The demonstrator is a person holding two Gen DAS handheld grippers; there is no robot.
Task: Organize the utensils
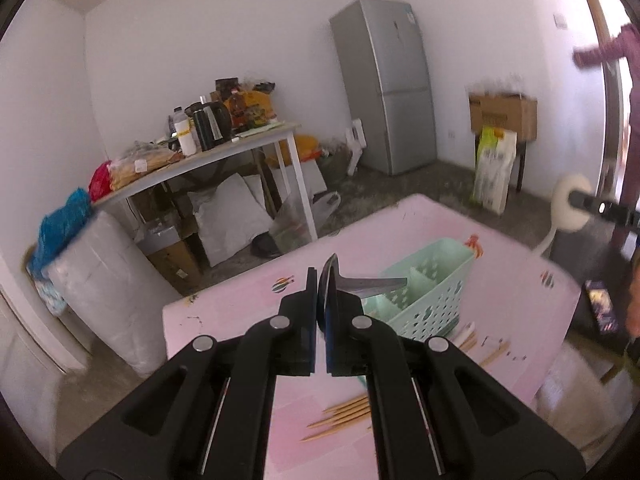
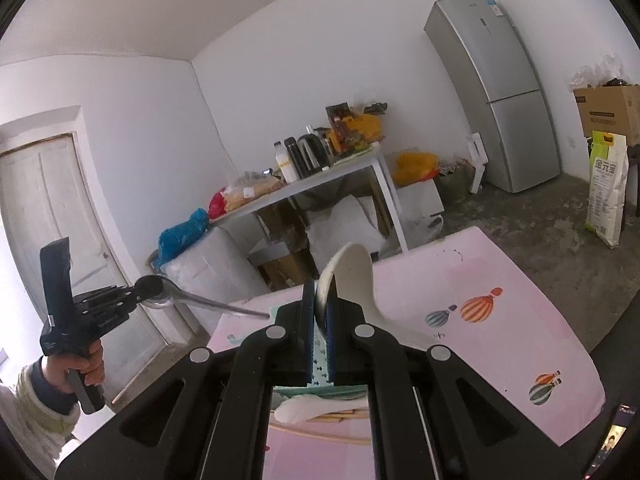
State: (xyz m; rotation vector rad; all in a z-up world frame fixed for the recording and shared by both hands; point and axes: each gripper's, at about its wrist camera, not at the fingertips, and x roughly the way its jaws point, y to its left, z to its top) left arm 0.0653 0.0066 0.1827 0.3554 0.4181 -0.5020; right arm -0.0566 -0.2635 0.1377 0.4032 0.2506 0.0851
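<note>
Steel spoon (image 1: 362, 283) clamped by its bowl in my left gripper (image 1: 318, 280), handle reaching over the mint basket (image 1: 430, 300) on the pink table (image 1: 500, 312); my right gripper (image 2: 320, 298) pinches a white ceramic spoon (image 2: 352, 276) above that basket. Wooden chopsticks (image 1: 344, 416) lie loose beside it on the tabletop. Behind stand a cluttered white table (image 2: 344, 174), a grey fridge (image 2: 496, 88), a cardboard box (image 1: 504, 114) and a rice sack (image 2: 606, 188)

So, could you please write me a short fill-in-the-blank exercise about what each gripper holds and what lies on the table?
The left gripper is shut on a ____ spoon.
The right gripper is shut on a ____ spoon.
The caddy on the pink table is pale ____.
Loose wooden ____ lie on the table.

Missing words: metal; white; green; chopsticks
</note>
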